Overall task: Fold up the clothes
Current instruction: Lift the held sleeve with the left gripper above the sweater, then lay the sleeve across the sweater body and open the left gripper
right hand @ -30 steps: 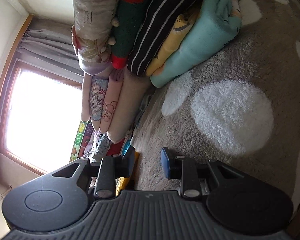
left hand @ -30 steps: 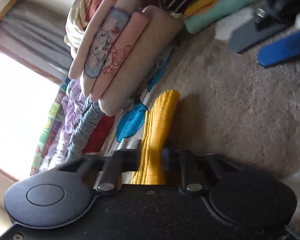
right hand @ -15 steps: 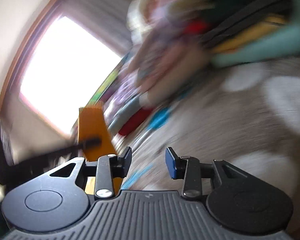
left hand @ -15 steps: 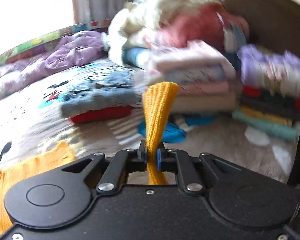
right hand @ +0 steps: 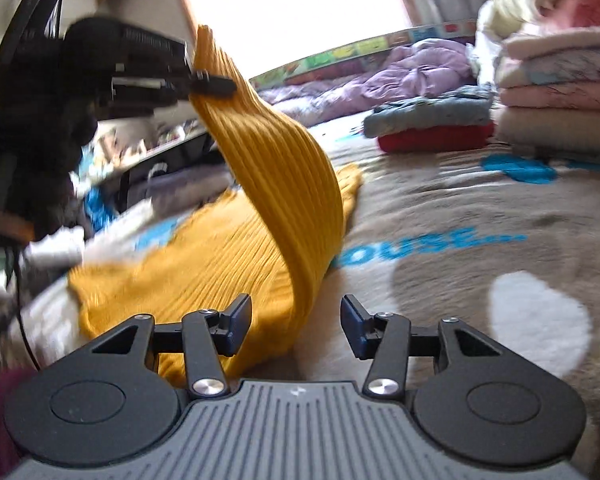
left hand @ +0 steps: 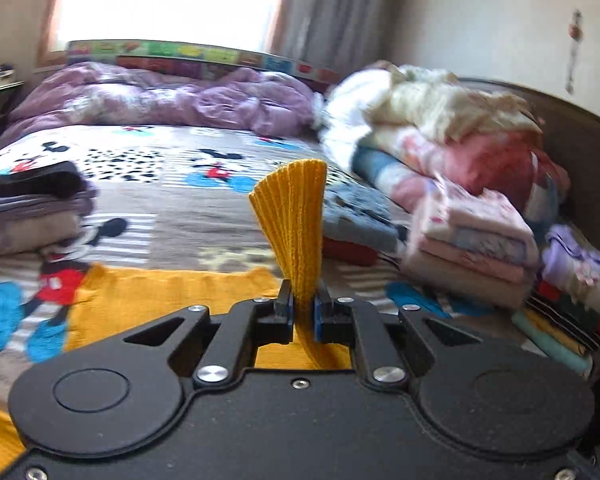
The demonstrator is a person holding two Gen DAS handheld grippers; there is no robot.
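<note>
Our left gripper (left hand: 303,312) has its fingers (left hand: 285,307) pinched tight on a bunched end of the mustard ribbed knit garment (right hand: 236,248), which fans out above the jaws. Our right gripper (right hand: 294,326) holds nothing; its jaws are opening, with only a low edge of the knit showing behind the gap between them. The garment's lifted end rises as a long strip to the left gripper, while the rest lies flat on the cartoon-print bedspread (left hand: 172,200), near us.

We judge a fold is being carried over. The grip is narrow and on gathered cloth, so the strip could twist or land skewed, and a heavy knit may slide out of the pinch if it is swung quickly. The free side has no hold, so the body could drag along the bedspread instead of staying put.

Beyond it sit a red and blue folded pile (right hand: 432,128), the pink and cream folded stack (left hand: 472,248) and the purple duvet (left hand: 160,96).
</note>
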